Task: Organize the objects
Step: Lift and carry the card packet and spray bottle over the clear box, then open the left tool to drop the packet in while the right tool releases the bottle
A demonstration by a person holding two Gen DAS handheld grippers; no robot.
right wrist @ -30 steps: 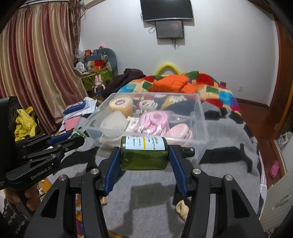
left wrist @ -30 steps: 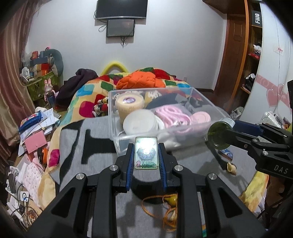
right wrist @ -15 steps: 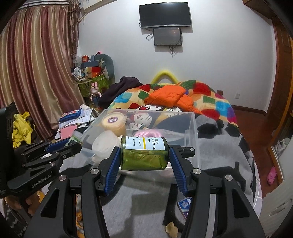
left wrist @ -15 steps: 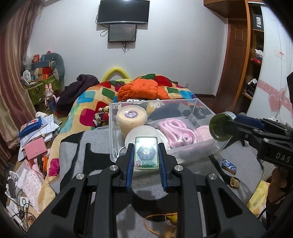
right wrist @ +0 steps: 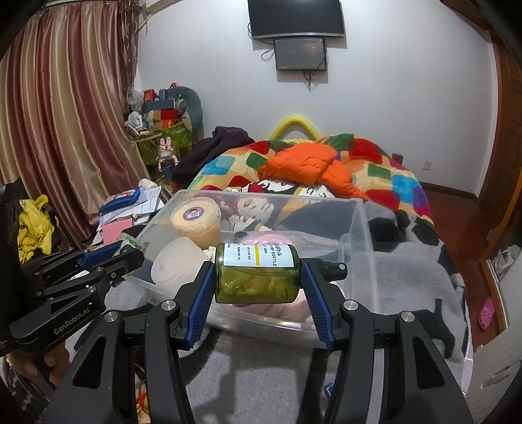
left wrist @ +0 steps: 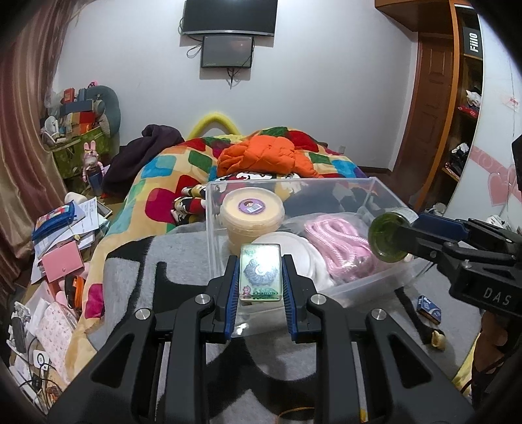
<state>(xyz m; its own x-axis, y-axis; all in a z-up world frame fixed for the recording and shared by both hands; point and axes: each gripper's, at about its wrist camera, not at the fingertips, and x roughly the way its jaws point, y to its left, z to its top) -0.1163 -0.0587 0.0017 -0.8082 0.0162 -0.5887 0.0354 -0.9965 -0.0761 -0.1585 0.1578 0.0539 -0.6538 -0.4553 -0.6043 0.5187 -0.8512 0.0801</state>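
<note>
I stand at the foot of a bed (left wrist: 153, 182) with a colourful patchwork quilt; a grey and black blanket (right wrist: 417, 270) covers the near part. On the white wall hang a dark screen (right wrist: 295, 18) and a smaller one under it. Striped curtains (right wrist: 62, 117) are at the left, a wooden door (left wrist: 430, 107) at the right.

On the blanket stands a clear plastic box (left wrist: 365, 283). Inside I see a round tub with yellow lid (left wrist: 251, 210), a white round lid (left wrist: 293, 251) and a pink rope (left wrist: 336, 236). An orange jacket (right wrist: 303, 166) lies on the quilt behind the box. Papers and a pink pouch (left wrist: 62, 265) crowd the floor at the left.

My left tongs (left wrist: 260, 280) are clamped on a small glossy card packet (left wrist: 260, 272), held above the near edge of the box. My right tongs (right wrist: 257, 287) are clamped on a green bottle (right wrist: 257, 277), lying sideways over the box; its label reads "BOTTLE". On the tongs I read "GenRobot.AI" and "DAS". A shelf sign says "Fiilo".
</note>
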